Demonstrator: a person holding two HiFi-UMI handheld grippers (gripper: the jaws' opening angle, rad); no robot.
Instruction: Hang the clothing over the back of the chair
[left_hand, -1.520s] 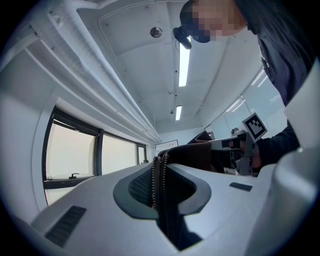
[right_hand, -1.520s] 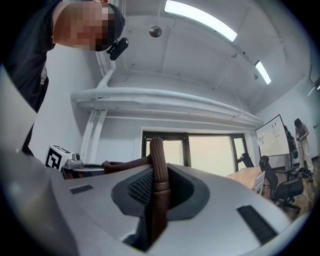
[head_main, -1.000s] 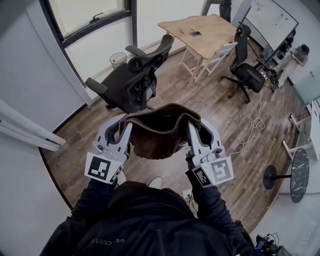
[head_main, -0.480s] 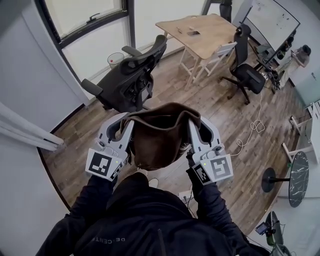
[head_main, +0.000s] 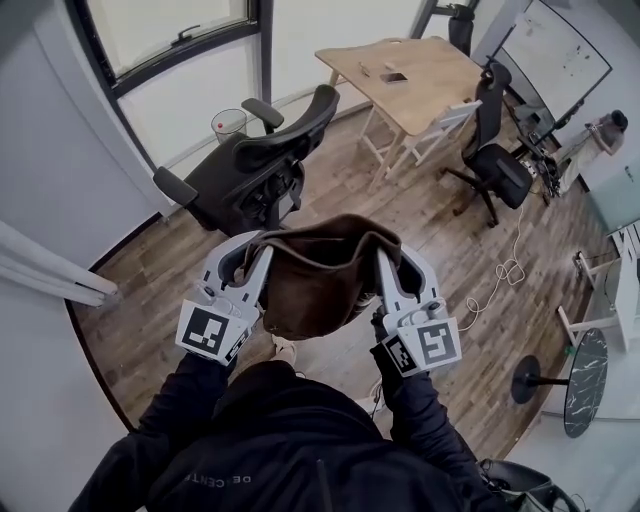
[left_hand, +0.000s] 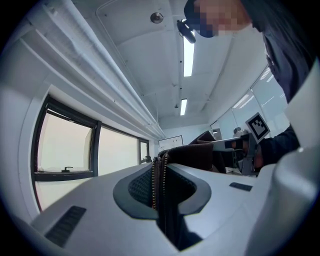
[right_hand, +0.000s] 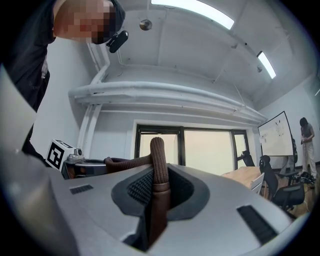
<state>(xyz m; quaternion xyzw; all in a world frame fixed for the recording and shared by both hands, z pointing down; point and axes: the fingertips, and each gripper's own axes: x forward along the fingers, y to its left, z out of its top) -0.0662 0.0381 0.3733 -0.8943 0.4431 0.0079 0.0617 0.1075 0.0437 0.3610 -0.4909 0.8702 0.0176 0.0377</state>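
A dark brown garment (head_main: 318, 275) hangs stretched between my two grippers in the head view. My left gripper (head_main: 258, 245) is shut on its left edge, where a row of small beads (left_hand: 154, 185) runs along the cloth (left_hand: 192, 156). My right gripper (head_main: 379, 250) is shut on the right edge, a ribbed brown cuff (right_hand: 158, 167). Beyond the garment stands a black office chair (head_main: 255, 165) with armrests, its high back (head_main: 300, 128) turned toward the wooden table. Both grippers are short of the chair and point level.
A light wooden table (head_main: 408, 72) with a white chair (head_main: 440, 118) stands at the far right. Another black office chair (head_main: 497, 150) sits by it. A clear waste bin (head_main: 229, 125) stands at the window. A cable (head_main: 495, 278) lies on the wood floor.
Both grippers and the garment have moved forward toward the black chair, keeping their grip. The chair now sits nearer and more side-on in the head view.
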